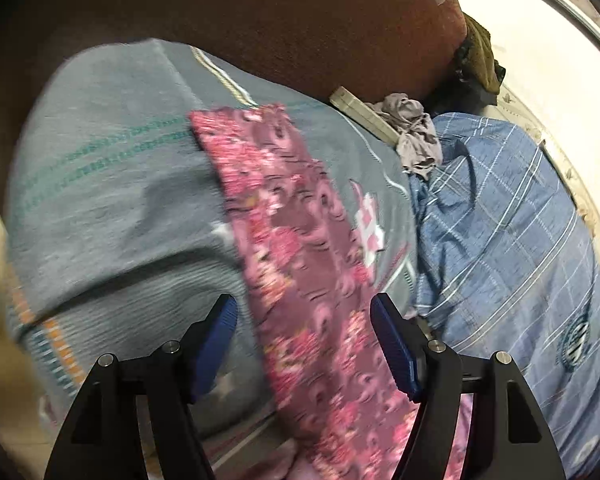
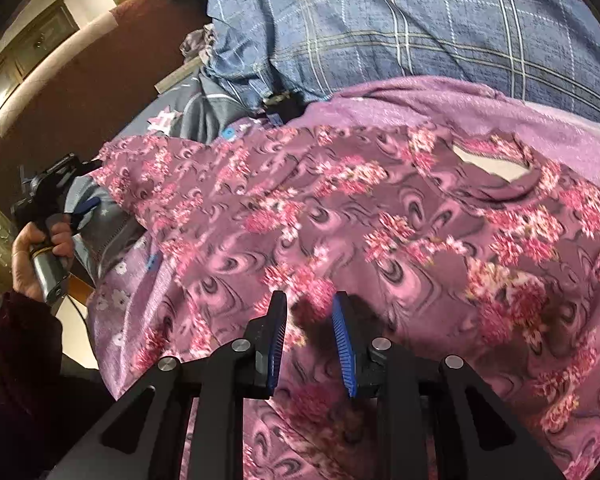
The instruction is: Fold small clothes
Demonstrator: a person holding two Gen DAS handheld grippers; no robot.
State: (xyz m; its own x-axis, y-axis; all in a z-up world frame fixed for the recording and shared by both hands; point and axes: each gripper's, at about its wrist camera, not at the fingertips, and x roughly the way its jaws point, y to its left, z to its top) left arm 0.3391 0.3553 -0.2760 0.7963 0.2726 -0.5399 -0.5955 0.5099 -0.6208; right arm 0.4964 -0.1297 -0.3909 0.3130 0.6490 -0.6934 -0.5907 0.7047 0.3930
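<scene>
A pink and purple floral garment [image 2: 340, 220] lies spread on the bed, neck opening at upper right. In the left wrist view it shows as a long strip [image 1: 300, 240] running toward the camera. My left gripper [image 1: 304, 304] is open, its blue pads either side of the strip just above it. My right gripper [image 2: 310, 300] is open over the garment's lower middle, holding nothing. The left gripper also shows at the left of the right wrist view [image 2: 82, 208], held in a hand.
A grey sheet [image 1: 120, 200] with green stripes covers the bed. A blue checked cloth [image 1: 500, 240] lies to the right, also seen at the top of the right wrist view [image 2: 380, 20]. A crumpled grey cloth [image 1: 412, 136] and a brown headboard [image 1: 280, 20] sit behind.
</scene>
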